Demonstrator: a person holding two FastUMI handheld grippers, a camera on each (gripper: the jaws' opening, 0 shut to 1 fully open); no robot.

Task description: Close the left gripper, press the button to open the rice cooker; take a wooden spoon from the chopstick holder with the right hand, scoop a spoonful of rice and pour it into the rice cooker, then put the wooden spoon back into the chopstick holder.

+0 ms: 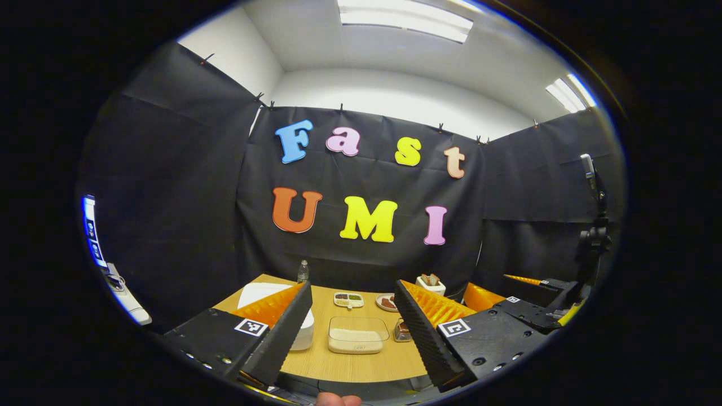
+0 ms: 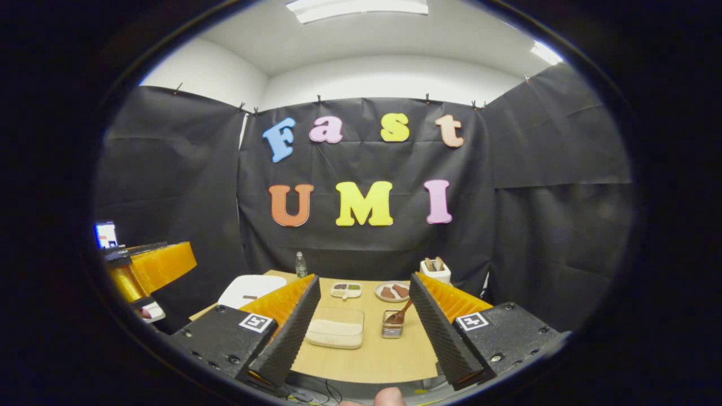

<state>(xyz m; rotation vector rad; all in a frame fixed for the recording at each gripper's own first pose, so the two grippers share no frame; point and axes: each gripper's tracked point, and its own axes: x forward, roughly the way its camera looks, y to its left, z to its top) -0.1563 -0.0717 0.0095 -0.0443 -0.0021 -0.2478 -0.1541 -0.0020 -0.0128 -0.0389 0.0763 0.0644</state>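
Tools both spread apart, ridged fingers; left tool (image 1: 352,327); right tool (image 2: 362,321); rounded clear rice tray (image 2: 335,334) between.

The table (image 2: 366,355) is showing smooth matt wood. The rice cooker (image 2: 248,290) is gleaming as glossy plastic. The wooden spoon (image 2: 401,313) is looking matt.

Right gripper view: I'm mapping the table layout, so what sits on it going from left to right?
Rice cooker → water bottle → clear rice container → wooden spoon in the chopstick holder → white box.
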